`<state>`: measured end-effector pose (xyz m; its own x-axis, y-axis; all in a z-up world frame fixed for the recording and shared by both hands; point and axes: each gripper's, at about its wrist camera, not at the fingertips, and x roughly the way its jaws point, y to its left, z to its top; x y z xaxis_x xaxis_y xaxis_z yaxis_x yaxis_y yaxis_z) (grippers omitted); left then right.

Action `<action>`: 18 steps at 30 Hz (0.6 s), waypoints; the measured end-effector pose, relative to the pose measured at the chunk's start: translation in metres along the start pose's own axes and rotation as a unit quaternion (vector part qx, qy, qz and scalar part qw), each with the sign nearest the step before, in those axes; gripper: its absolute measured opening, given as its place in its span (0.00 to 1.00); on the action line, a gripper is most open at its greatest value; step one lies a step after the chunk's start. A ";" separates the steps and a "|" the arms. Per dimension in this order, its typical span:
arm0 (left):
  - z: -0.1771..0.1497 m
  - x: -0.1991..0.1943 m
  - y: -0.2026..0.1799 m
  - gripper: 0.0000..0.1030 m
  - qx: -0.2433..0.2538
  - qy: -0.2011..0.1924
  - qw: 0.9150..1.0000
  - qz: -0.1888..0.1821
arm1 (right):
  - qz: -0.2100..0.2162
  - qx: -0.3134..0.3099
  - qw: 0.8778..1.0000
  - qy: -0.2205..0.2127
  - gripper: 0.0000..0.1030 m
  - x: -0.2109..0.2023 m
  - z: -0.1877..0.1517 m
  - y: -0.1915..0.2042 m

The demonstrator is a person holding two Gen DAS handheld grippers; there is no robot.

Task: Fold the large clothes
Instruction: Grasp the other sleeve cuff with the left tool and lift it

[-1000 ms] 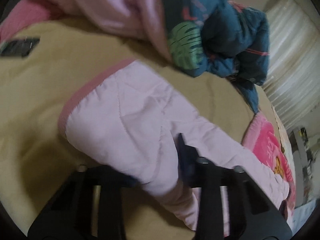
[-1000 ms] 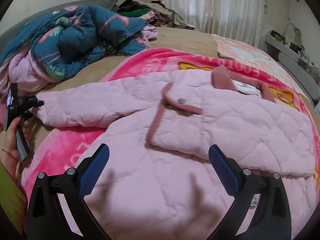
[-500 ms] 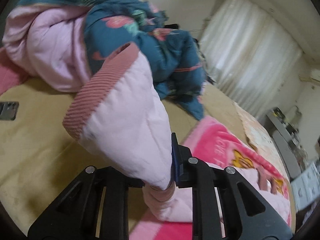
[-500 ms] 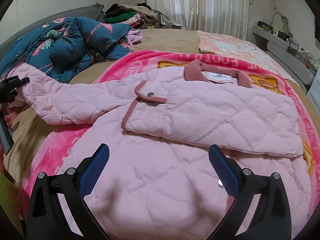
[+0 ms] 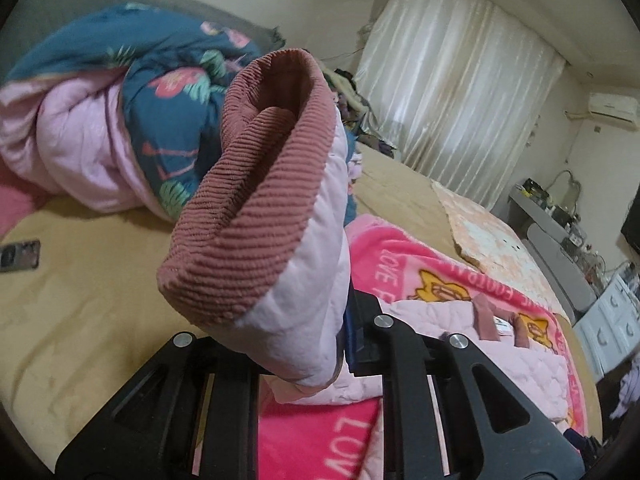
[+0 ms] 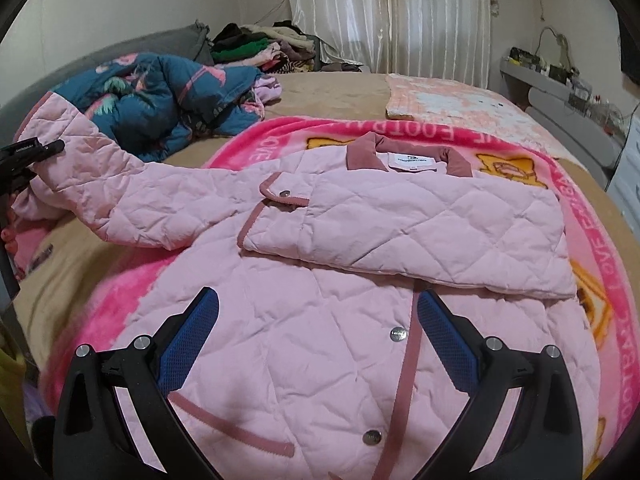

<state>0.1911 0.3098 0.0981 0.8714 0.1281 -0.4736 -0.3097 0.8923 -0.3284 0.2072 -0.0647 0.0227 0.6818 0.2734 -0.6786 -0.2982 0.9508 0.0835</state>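
Sleeve lift is what has just changed: the left gripper (image 5: 320, 344), its fingers clenched on the quilted pale-pink jacket sleeve (image 6: 120, 188) just behind the ribbed dusty-rose cuff (image 5: 260, 200), has raised that end off the bed, where a second ago it lay flat. I judge the sleeve is ready to be carried right, across the pale-pink quilted jacket (image 6: 360, 280), whose right half is already folded inward. The right gripper (image 6: 316, 344) hovers over the jacket's near front, fingers released and holding nothing. The jacket lies on a bright pink printed blanket (image 6: 132, 292) over the tan bed (image 6: 332, 92). A teal flamingo-print quilt (image 6: 160, 96) is heaped far left; white curtains (image 6: 400, 12) hang beyond.
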 end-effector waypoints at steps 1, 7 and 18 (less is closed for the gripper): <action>0.001 -0.004 -0.006 0.10 0.004 -0.003 1.000 -0.002 | -0.001 0.003 1.000 -0.003 0.96 -0.004 0.000 -0.001; 0.008 -0.024 -0.045 0.10 0.024 -0.012 0.999 -0.017 | -0.027 -0.017 0.999 -0.031 0.96 -0.025 0.001 -0.007; -0.003 -0.038 -0.125 0.10 0.062 -0.013 0.997 -0.043 | -0.023 0.010 0.998 -0.058 0.96 -0.053 -0.009 -0.044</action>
<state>0.1952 0.1921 0.1546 0.9029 0.0594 -0.4257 -0.1863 0.9467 -0.2630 0.1785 -0.1220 0.0481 0.7670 0.2430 -0.5938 -0.2517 0.9653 0.0699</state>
